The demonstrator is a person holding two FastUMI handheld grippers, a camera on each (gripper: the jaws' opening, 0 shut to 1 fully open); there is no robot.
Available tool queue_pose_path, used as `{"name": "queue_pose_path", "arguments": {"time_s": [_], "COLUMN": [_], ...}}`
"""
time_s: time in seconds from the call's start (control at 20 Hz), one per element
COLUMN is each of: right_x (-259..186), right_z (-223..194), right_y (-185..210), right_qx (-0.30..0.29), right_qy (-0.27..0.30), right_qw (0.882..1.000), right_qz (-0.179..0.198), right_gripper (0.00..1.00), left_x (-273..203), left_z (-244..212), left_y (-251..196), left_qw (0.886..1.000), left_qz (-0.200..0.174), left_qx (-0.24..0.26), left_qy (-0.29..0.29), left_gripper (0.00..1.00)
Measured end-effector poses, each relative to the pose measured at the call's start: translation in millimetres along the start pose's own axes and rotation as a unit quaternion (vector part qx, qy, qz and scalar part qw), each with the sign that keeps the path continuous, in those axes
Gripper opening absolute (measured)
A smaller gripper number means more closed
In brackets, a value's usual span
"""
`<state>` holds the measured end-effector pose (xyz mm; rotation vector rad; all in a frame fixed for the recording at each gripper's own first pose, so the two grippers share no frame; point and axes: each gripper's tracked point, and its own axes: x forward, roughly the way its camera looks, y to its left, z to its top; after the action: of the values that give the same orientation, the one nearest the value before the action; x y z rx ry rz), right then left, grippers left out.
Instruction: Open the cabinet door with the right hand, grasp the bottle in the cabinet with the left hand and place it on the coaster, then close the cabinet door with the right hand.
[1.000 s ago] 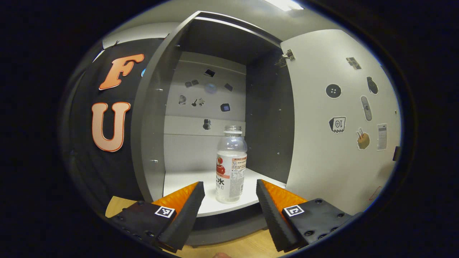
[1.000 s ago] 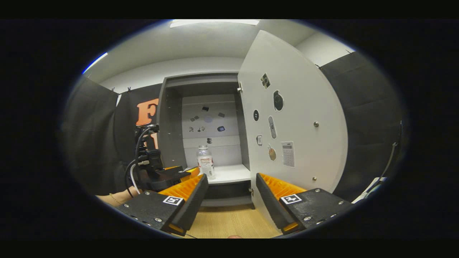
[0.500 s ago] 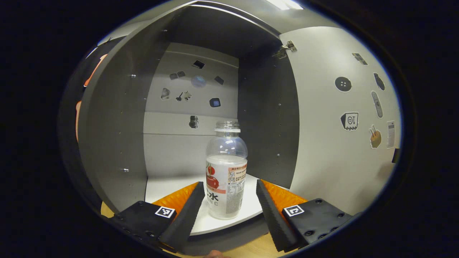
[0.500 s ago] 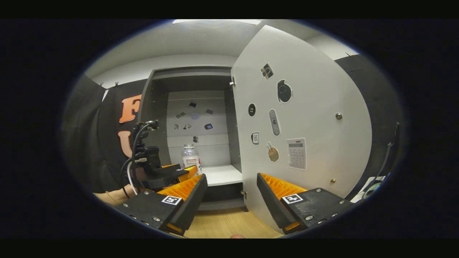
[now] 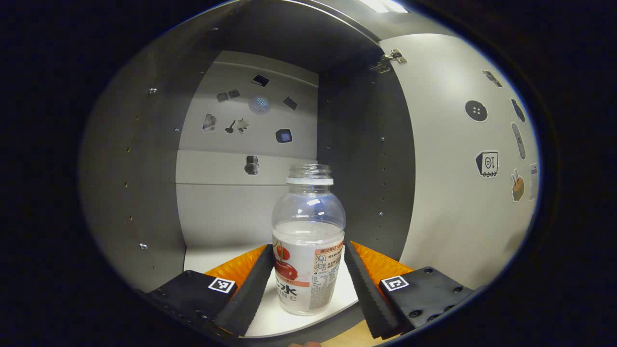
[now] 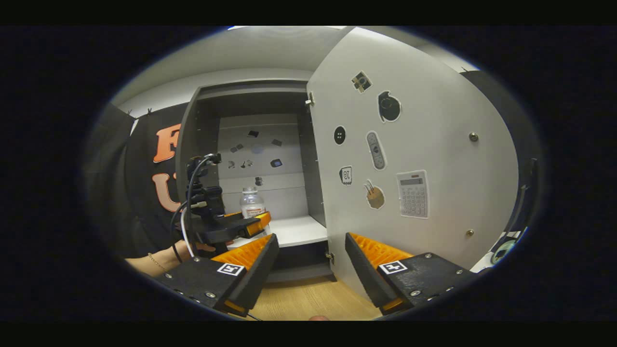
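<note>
Now the bottle point(image 5: 308, 241) stands upright on the cabinet shelf point(image 5: 270, 318), dead ahead between the left gripper point(image 5: 308, 279)'s spread fingers, not yet pinched. The right gripper point(image 6: 311, 270) hangs wide open and empty beside the open door point(image 6: 409, 159), farther off.

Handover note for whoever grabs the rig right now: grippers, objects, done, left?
Left gripper: open, jaws on either side of the bottle, not clamped on it.
Right gripper: open, holding nothing, in front of the door.
Bottle: upright on the cabinet shelf, uncapped, part full.
Done: door open.
Left: close the left gripper on the bottle, lift it out, set it on the coaster, then shut the door with the right gripper.
</note>
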<state>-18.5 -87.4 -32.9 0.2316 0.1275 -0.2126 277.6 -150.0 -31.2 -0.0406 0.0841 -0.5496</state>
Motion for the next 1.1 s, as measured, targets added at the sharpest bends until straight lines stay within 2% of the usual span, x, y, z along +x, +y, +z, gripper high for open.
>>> {"name": "queue_pose_path", "arguments": {"time_s": [0.3, 0.45, 0.5, 0.85, 1.1], "right_x": [-2, -5, -5, -16, -24], "right_z": [0, 2, 2, 6, 6], "right_y": [-1, -4, -6, -8, -8], "right_qx": [-0.018, -0.013, -0.011, -0.011, -0.017], "right_qy": [0.002, 0.0, 0.0, 0.0, 0.0], "right_qw": [1.0, 1.0, 1.0, 1.0, 1.0], "right_qz": [-0.002, -0.003, -0.003, 0.006, 0.018], "right_gripper": [0.86, 0.87, 0.87, 0.87, 0.86], "left_x": [9, 8, 9, 4, -4], "left_z": [-12, -14, -15, -15, -10], "left_y": [2, 8, 10, 14, 14], "left_qw": [1.0, 1.0, 1.0, 0.999, 0.999], "left_qz": [-0.002, 0.007, 0.011, 0.029, 0.035], "left_qx": [-0.012, -0.015, -0.013, 0.01, 0.006], "left_qy": [0.011, 0.013, 0.012, 0.014, 0.005], "left_gripper": [0.95, 0.92, 0.87, 0.84, 0.82]}}
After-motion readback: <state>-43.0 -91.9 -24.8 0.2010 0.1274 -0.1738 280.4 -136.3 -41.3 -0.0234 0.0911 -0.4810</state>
